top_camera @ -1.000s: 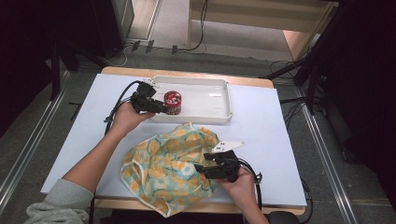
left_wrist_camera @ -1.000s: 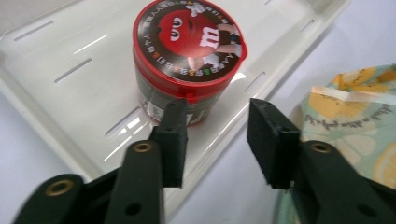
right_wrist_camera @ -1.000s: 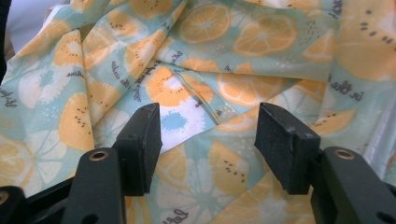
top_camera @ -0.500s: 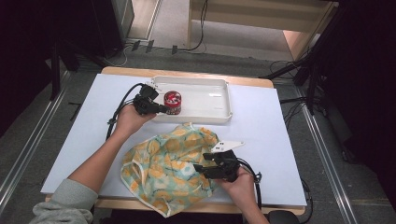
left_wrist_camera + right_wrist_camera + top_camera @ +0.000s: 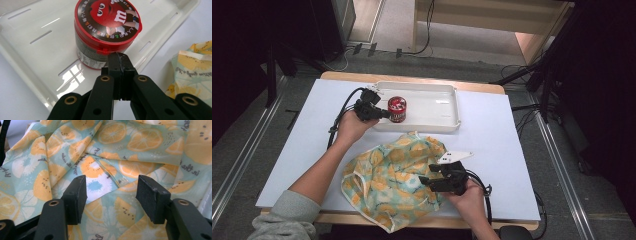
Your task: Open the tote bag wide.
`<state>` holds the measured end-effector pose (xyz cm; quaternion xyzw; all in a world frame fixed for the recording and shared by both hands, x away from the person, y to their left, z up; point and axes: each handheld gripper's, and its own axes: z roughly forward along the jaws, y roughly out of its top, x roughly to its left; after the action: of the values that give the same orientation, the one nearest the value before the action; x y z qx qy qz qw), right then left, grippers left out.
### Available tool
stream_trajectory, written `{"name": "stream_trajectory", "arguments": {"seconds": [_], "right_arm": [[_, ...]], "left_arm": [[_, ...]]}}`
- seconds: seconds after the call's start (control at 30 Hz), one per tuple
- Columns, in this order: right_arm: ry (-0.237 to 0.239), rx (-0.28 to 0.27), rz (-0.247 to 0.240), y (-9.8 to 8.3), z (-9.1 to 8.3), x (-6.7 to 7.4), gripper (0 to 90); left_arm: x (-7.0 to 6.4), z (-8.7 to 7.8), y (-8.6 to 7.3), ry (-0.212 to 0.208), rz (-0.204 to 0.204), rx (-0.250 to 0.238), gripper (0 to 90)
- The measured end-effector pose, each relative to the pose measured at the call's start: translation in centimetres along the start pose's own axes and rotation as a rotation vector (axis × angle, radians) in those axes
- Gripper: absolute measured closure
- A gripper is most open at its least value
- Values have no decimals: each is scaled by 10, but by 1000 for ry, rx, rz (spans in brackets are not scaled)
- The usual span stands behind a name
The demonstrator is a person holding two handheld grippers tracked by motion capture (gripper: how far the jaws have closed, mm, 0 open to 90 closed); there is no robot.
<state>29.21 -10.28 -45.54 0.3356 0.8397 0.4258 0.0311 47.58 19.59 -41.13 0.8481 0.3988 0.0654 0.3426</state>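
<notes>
A jar with a red printed lid (image 5: 397, 109) stands upright at the left end of a white tray (image 5: 437, 107). My left gripper (image 5: 386, 114) reaches in from the left with its jaws pressed together and nothing between them. In the left gripper view its tip (image 5: 120, 60) sits right at the jar (image 5: 107, 27), just under the lid's rim. A crumpled cloth with an orange-slice print (image 5: 387, 175) lies at the table's front. My right gripper (image 5: 424, 181) hovers open over the cloth's right part, the jaws (image 5: 111, 192) wide apart above the fabric (image 5: 112, 145).
The tray (image 5: 30, 50) has slotted walls and holds the jar alone. A white sheet (image 5: 502, 135) covers the table. Cables trail from both grippers. Dark stands and floor cables surround the table.
The left hand has shifted only slightly beside the jar, which stays in the tray. The right hand and the cloth look unchanged.
</notes>
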Motion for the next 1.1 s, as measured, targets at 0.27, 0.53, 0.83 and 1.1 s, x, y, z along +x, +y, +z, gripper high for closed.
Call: {"name": "stream_trajectory", "arguments": {"seconds": [0.27,0.53,0.83,1.1], "right_arm": [[1,-1,2,0,0,-1,425],[2,-1,3,-1,-2,0,425],[-1,-3,11,-2,-2,0,428],[-3,-1,5,-2,-2,0,431]], "left_arm": [[5,1,5,20,-12,5,895],[12,1,10,32,-31,-6,896],[20,4,9,33,-62,-25,897],[22,6,10,35,-68,-26,897]]}}
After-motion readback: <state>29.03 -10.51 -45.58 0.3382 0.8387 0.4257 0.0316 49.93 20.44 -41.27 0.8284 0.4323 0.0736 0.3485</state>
